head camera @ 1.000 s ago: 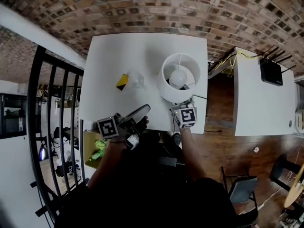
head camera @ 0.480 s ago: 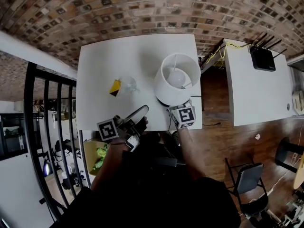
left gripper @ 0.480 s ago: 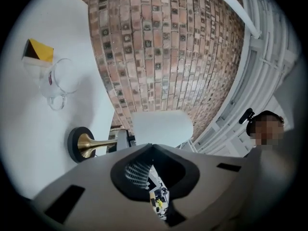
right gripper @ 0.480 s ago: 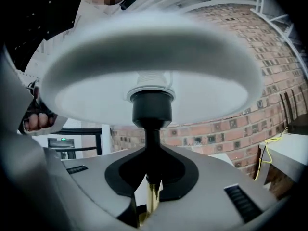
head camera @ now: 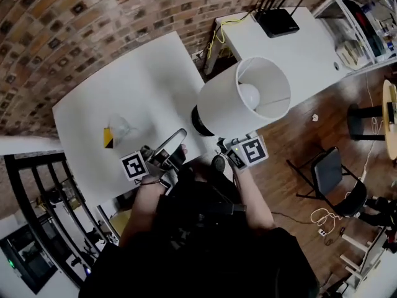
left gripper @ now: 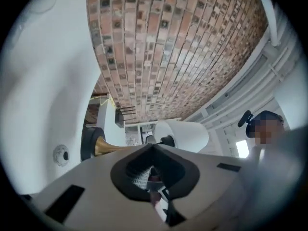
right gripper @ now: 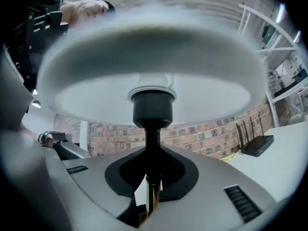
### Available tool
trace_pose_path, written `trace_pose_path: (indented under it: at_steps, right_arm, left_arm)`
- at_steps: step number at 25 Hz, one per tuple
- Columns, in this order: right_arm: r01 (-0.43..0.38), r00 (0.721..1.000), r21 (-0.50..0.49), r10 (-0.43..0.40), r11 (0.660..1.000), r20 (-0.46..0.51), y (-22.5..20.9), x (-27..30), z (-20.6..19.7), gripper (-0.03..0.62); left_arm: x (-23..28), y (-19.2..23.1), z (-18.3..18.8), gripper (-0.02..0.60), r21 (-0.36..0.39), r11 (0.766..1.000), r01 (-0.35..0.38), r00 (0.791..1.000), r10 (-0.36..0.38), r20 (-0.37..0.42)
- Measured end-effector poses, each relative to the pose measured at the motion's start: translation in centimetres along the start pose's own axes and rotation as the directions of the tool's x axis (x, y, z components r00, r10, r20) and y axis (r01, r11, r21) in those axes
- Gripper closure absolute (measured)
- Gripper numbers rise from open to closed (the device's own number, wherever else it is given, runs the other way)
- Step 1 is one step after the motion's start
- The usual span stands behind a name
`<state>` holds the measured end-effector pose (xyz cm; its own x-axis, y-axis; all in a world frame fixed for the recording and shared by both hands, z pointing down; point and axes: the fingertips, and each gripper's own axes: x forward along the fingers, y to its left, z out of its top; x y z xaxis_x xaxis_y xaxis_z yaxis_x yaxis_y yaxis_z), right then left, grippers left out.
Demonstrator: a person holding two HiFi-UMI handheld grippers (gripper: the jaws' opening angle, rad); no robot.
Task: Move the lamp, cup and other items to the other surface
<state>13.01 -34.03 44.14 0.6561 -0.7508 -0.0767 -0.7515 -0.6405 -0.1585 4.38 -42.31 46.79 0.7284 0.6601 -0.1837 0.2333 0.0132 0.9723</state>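
**Lamp pinched by the stem at the table's corner**

I've got the right gripper (right gripper: 153, 160) on the lamp (head camera: 243, 97). Its jaws have just been closing, and the brass stem stands between them, clamped just under the black socket. In the right gripper view the white shade fills the top of the picture, straight above the jaws.

From the head view, the lamp's black round base (head camera: 197, 120) sits over the near right corner of the white table (head camera: 142, 73). The shade leans out past that edge, towards the other white surface (head camera: 310, 48). I can't tell from here whether the base touches the tabletop. A black router (head camera: 276, 21) with its antennas up stands on the far end of that other surface.

The left gripper (left gripper: 154, 148) is pressed together with nothing between the jaws. It hangs by the table's near edge, and its view looks across at the lamp's base, stem and shade.

The clear cup (head camera: 121, 126) stands on the table, well apart from the lamp. A small yellow item (head camera: 108, 138) lies just beside it. A brick wall (head camera: 74, 36) runs behind the table.
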Motion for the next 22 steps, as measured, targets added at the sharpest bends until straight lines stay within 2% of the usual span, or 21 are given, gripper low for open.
trace_pose_path:
  at_steps: [4, 9, 11, 15, 22]
  right_arm:
    - [0.136, 0.989, 0.051, -0.138, 0.989, 0.054, -4.3, -6.5, 4.1, 0.526]
    - [0.241, 0.965, 0.043, -0.244, 0.970, 0.101, -9.0, -15.0, 7.8, 0.525]
    - [0.266, 0.955, 0.045, -0.270, 0.963, 0.121, -11.0, -18.7, 8.7, 0.525]
    - [0.287, 0.945, 0.046, -0.290, 0.957, 0.148, -15.1, -26.8, 10.1, 0.525]
    - [0.340, 0.918, 0.122, -0.357, 0.933, 0.174, -22.5, -40.0, 12.1, 0.526]
  left_arm:
    - [4.7, -1.1, -3.8, 0.580, -0.004, 0.999, 0.053, 0.993, -0.053, -0.108]
    - [10.3, -3.9, -10.2, 0.580, 0.030, 0.994, 0.102, 0.972, -0.094, -0.214]
    - [12.4, -4.6, -12.9, 0.580, 0.054, 0.992, 0.112, 0.968, -0.097, -0.231]
    - [16.5, -5.5, -20.4, 0.580, 0.057, 0.991, 0.119, 0.967, -0.102, -0.232]
    - [23.4, -6.1, -32.6, 0.580, 0.085, 0.989, 0.118, 0.951, -0.088, -0.295]
